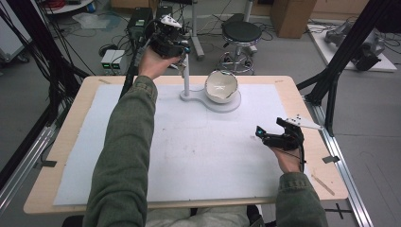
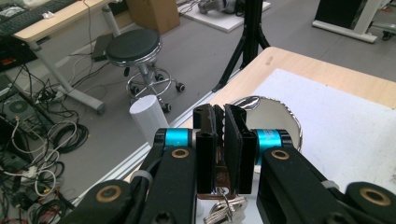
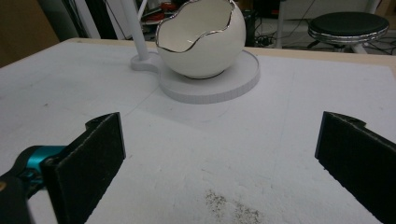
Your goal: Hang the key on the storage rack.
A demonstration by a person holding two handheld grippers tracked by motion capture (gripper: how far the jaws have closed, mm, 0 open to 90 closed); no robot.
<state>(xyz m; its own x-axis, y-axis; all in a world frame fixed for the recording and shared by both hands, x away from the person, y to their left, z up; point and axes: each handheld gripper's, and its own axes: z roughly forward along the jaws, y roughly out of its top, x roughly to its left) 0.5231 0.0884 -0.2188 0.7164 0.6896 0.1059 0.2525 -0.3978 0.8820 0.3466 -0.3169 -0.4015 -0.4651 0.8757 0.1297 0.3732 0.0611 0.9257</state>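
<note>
Keys (image 2: 223, 207) are pinched in the left gripper (image 2: 223, 140), held above the post (image 1: 186, 75) just beside the bowl (image 1: 221, 86). Right gripper (image 3: 219, 154) is kept near the bowl, jaws spread, nothing between. Keys could be dropped past the post if the ring is misaligned at release.

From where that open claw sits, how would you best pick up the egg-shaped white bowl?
Grip the bowl's wavy rim: one pad inside, one outside, coming from above on the near side. Its round, smooth belly is probably too wide and slippery to pinch, while the thin rim faces the right claw and stands clear of the stand's post.
</note>
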